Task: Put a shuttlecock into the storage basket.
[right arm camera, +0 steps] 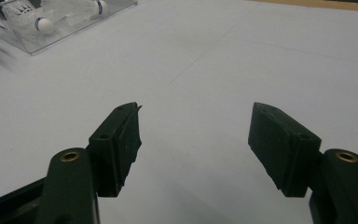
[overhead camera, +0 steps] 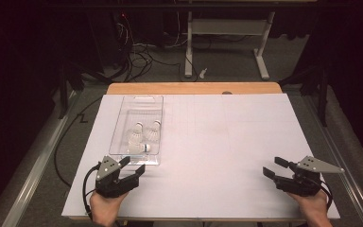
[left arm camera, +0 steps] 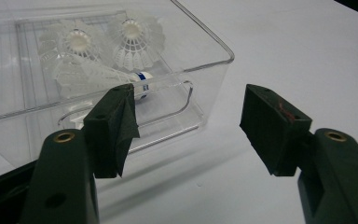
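1. Shuttlecocks (overhead camera: 144, 137) lie in a clear plastic tray (overhead camera: 157, 101) at the left part of the table; there are three of them, bunched toward the tray's near end.

2. Nearest the person, the left gripper (overhead camera: 133, 167) sits at the near left of the white sheet (overhead camera: 227, 142), held in a hand (overhead camera: 106, 205); its jaws stand wide apart with nothing between them; they point at the tray's near short wall, just short of it and not touching.

3. In the left gripper view the left gripper (left arm camera: 189, 123) has its fingers (left arm camera: 114, 123) released; the tray (left arm camera: 214, 60) stands just beyond the tips; one shuttlecock (left arm camera: 98, 74) lies on its side with its blue-banded cork toward the near wall, roughly in line with the left-hand jaw; the other two (left arm camera: 133, 39) stand behind it with corks up, feathers touching.

4. The right gripper (overhead camera: 275, 167) rests at the near right of the sheet, well apart from the tray and the shuttlecocks; its hand (overhead camera: 314, 205) comes in from the bottom edge.

5. In the right gripper view the right gripper (right arm camera: 196, 128) is spread open and empty above bare white sheet; the tray (right arm camera: 74, 28) shows far off at the upper left corner with shuttlecock corks (right arm camera: 43, 24) visible inside.

6. Farthest, a wooden table edge (overhead camera: 194, 88) shows beyond the sheet.
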A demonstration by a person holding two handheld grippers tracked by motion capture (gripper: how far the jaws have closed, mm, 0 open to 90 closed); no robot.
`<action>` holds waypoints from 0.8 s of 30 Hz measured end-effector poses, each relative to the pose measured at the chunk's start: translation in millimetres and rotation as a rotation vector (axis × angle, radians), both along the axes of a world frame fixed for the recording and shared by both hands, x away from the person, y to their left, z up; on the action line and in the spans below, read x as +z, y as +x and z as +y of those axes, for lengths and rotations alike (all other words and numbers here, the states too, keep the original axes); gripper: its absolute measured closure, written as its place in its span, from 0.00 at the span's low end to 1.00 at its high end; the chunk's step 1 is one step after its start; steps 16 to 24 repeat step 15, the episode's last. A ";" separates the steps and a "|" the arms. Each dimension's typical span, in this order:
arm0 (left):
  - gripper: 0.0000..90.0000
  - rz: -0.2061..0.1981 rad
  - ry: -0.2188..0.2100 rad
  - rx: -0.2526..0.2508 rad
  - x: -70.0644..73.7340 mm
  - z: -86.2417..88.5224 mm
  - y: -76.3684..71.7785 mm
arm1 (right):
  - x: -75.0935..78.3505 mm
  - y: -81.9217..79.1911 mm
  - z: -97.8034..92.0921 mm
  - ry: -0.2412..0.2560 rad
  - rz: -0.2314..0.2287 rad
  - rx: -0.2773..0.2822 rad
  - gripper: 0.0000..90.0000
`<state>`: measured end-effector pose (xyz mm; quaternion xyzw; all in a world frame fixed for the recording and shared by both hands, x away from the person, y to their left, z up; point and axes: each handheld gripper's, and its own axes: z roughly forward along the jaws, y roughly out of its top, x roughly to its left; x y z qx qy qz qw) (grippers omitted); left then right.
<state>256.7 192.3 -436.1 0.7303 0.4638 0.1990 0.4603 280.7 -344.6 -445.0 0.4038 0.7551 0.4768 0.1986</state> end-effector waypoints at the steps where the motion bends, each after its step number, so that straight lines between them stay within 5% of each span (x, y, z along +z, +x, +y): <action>1: 0.41 0.000 0.001 -0.001 0.0 -0.1 0.1 | -0.1 0.1 -0.1 -0.001 0.000 0.000 0.38; 24: 0.41 -0.006 0.001 -0.005 0.7 -1.2 0.1 | -0.1 0.2 -0.2 -0.001 0.000 0.000 0.38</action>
